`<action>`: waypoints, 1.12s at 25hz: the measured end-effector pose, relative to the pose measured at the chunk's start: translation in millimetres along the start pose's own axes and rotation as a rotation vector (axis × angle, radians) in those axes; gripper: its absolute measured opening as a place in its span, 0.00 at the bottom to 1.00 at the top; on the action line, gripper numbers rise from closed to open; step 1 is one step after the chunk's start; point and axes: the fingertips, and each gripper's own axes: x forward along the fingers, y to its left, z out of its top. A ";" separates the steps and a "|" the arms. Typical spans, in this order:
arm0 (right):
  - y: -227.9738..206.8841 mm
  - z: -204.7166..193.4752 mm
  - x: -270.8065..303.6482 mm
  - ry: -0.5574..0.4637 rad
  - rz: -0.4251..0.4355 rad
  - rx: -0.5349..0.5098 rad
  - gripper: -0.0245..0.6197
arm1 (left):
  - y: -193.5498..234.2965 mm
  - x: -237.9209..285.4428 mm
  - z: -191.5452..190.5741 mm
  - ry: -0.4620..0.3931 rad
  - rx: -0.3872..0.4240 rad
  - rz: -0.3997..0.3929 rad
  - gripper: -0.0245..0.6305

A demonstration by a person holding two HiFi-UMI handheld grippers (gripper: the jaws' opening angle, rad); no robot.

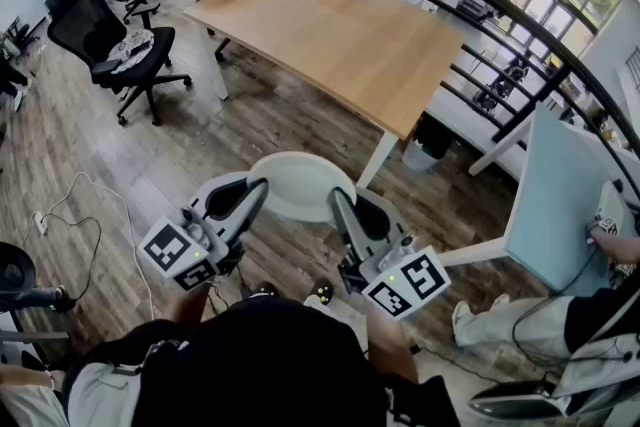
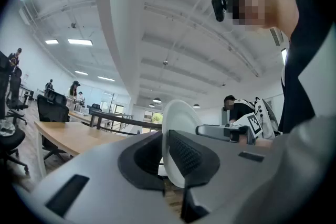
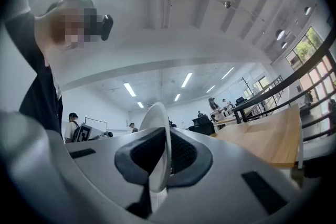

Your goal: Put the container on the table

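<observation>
A white round container (image 1: 297,185) hangs level above the wooden floor, just short of the near corner of the light wooden table (image 1: 330,35). My left gripper (image 1: 262,193) is shut on its left rim and my right gripper (image 1: 338,203) is shut on its right rim. In the left gripper view the container (image 2: 181,118) stands edge-on, pinched between the dark pads of the left gripper (image 2: 167,157). The right gripper view shows the same rim (image 3: 156,118) clamped in the right gripper (image 3: 160,160). The tabletop is bare.
Black office chairs (image 1: 110,35) stand left of the table. A black railing (image 1: 480,5) curves behind it. A light blue panel (image 1: 560,205) and a seated person (image 1: 560,325) are at the right. A cable (image 1: 90,215) runs over the floor at the left, and a bin (image 1: 430,150) sits under the table's corner.
</observation>
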 end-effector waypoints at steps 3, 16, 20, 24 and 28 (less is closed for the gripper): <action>-2.8 3.9 -1.3 -0.028 0.009 0.000 0.08 | 1.2 3.7 -1.8 0.006 0.005 0.006 0.08; -22.3 4.5 -0.8 -0.027 0.060 0.014 0.08 | -0.6 19.0 -5.3 0.004 0.036 0.048 0.08; -30.7 2.2 6.7 -0.025 0.097 0.042 0.08 | 5.0 22.6 -6.6 0.010 0.043 0.090 0.08; -34.8 2.8 11.6 -0.018 0.133 0.057 0.08 | 6.1 22.6 -7.1 0.016 0.049 0.129 0.08; -38.0 -5.0 6.4 -0.002 0.142 0.070 0.08 | 2.8 22.9 -16.8 0.031 0.040 0.138 0.08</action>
